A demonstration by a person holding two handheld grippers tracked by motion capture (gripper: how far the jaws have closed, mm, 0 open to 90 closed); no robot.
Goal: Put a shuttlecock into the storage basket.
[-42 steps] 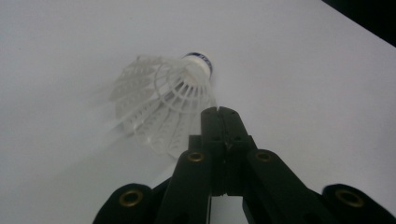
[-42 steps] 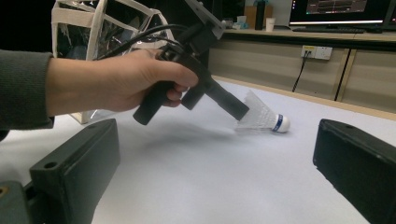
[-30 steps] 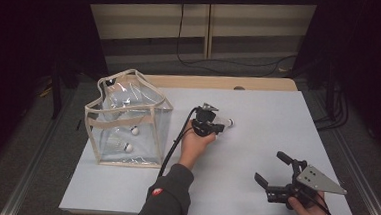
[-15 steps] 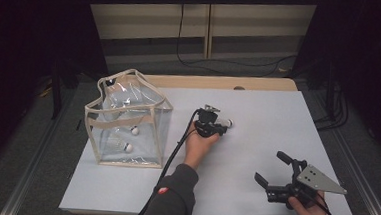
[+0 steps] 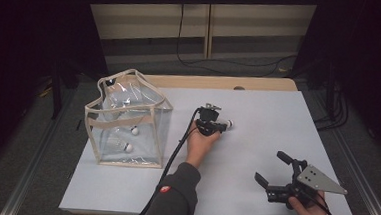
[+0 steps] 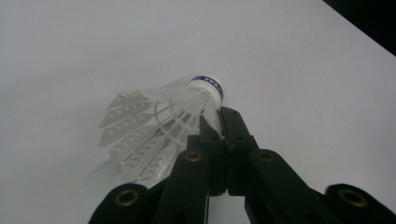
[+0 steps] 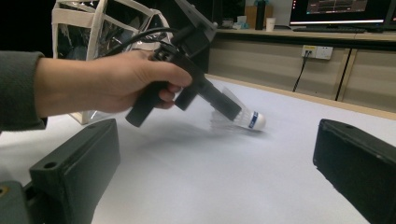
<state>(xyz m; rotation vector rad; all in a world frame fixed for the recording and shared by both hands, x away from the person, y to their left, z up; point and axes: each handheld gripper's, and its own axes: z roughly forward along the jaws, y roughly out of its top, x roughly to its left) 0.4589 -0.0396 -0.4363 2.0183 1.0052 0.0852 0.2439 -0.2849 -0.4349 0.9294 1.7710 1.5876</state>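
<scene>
So the left tongs (image 5: 221,125) are clamped on a white shuttlecock (image 6: 187,109) out near the middle of the counter (image 5: 277,123). In the left gripper view the two black jaws are pinched together right at the base of the plastic skirt, just behind the cork tip with its blue band, and the skirt fans off to one side. The jaws have just been opening a bit and closing back down, with the shuttlecock between them. From the right gripper view the shuttlecock (image 7: 240,116) looks like it's lying low on the white surface with the cork end pointing away from the hand (image 7: 107,86), though I can't tell if it's actually resting on the counter or just off it. The right tongs (image 5: 274,173) sit near the front right corner of the counter, well apart from all that, jaws spread wide and gripping nothing. Over on the left side stands a clear plastic bag (image 5: 127,126) with beige trim, and two more shuttlecocks (image 5: 126,146) are sitting inside it.
</scene>
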